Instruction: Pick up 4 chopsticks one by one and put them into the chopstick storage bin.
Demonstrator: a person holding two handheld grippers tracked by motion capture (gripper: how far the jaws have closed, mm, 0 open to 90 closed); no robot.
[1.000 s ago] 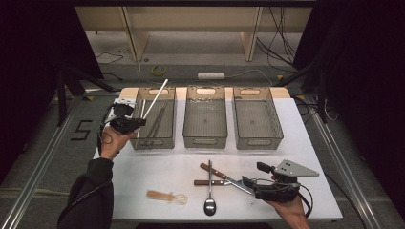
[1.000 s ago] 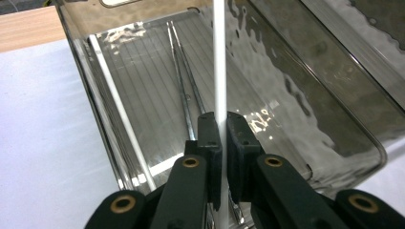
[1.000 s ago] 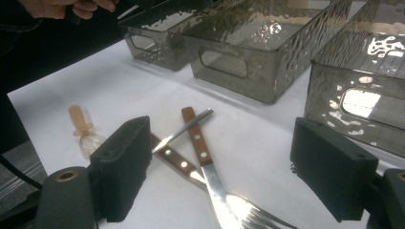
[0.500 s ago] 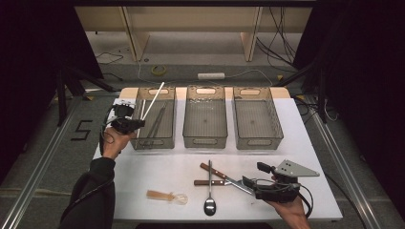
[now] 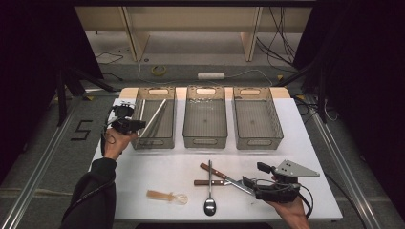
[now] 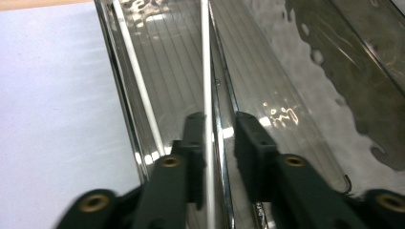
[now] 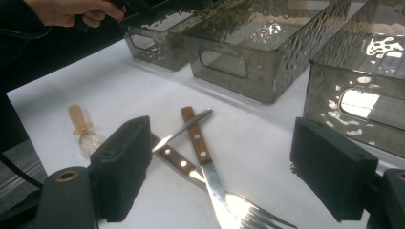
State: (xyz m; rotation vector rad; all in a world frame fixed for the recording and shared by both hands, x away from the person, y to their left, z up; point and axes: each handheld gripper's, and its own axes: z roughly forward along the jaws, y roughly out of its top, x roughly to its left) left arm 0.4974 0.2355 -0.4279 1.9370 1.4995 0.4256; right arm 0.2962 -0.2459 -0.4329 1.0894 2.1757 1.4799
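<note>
Release step: left gripper (image 6: 217, 143), jaws just parting, frees a white chopstick (image 5: 154, 118) into the upper-left bin (image 5: 141, 140); right gripper (image 7: 239, 167) gapes over the cutlery (image 7: 203, 152) (lower centre); next, withdraw left.

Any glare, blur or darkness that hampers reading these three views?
High view: white table evenly lit, surroundings dark. Left gripper view: the left gripper jaws look soft, with glare streaks on the bin wall. Right gripper view: bright reflections on the fork and right bin; near jaws slightly soft.
</note>
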